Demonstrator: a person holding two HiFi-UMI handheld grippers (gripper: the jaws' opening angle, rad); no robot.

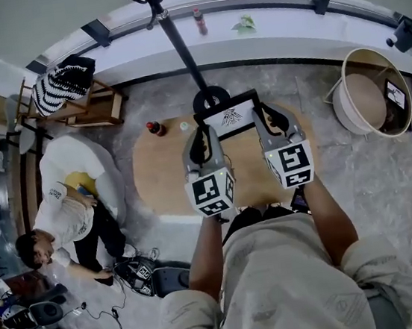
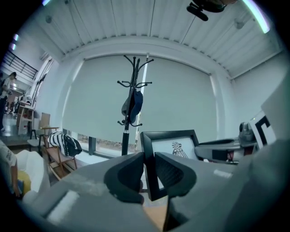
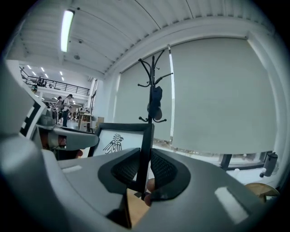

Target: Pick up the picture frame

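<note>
1. Your left gripper (image 2: pixel 149 174) is clenched on the frame (image 2: pixel 174 147), with both pads pressing on the black border of its left edge.
2. Your right gripper (image 3: pixel 144 172) grasps the frame's right edge in the same way, one pad on each face.
3. The frame stands upright between the two grippers, over the far end of the oval table (image 1: pixel 161 169). Its bird drawing faces you.
4. A coat stand (image 2: pixel 131 104) rises just behind the frame.
5. A small bottle (image 1: pixel 156 128) stands on the table, left of the frame.
6. A person (image 1: pixel 62 213) crouches on the floor, well off to your left.
</note>
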